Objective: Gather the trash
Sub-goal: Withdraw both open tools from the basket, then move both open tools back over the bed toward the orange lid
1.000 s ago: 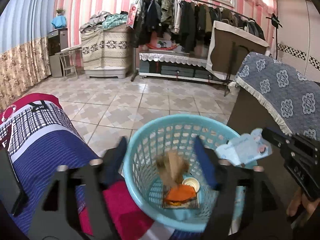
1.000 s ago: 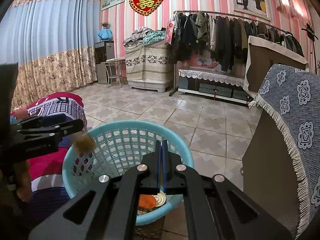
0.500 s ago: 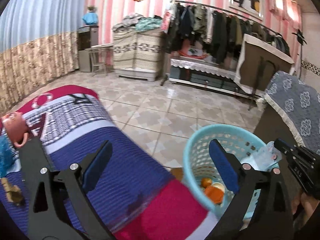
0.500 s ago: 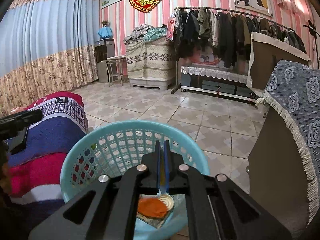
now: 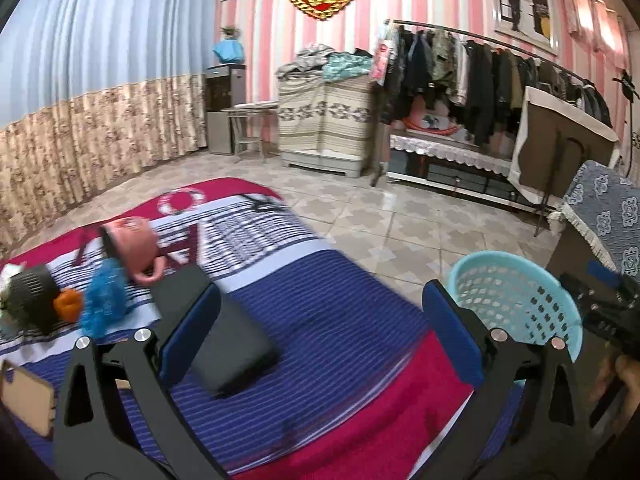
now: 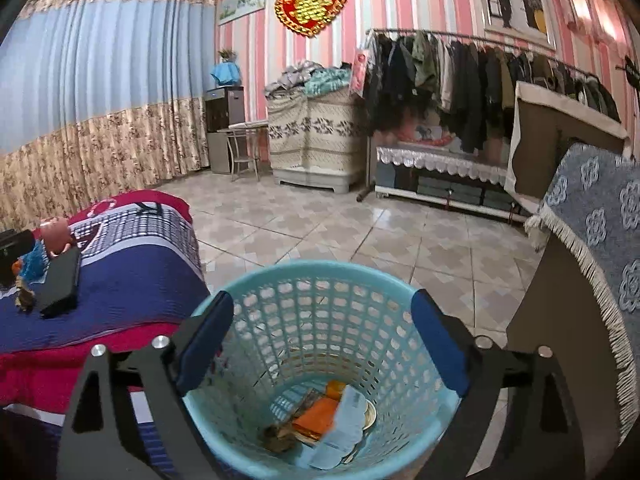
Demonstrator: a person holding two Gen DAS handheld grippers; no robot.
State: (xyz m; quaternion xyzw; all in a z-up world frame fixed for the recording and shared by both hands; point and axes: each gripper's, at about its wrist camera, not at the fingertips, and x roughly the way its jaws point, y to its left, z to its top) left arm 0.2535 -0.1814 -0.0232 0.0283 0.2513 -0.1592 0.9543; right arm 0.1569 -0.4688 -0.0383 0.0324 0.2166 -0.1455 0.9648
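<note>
In the left wrist view, the left gripper [image 5: 320, 320] hung spread wide and empty over the striped bedspread [image 5: 312, 344]; the turquoise laundry-style basket [image 5: 516, 304] stood at right.

In the right wrist view, the right gripper [image 6: 320, 344] gaped above that basket, a light-blue wrapper [image 6: 340, 432] released inside at bottom centre.

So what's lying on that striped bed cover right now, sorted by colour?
Pink: 1, the ceramic mug on its side
Blue: 1, the fuzzy blue scrubber
Orange: 1, the small orange scrap
Black: 2, the flat black case and the round black pot
Total: 5
</note>
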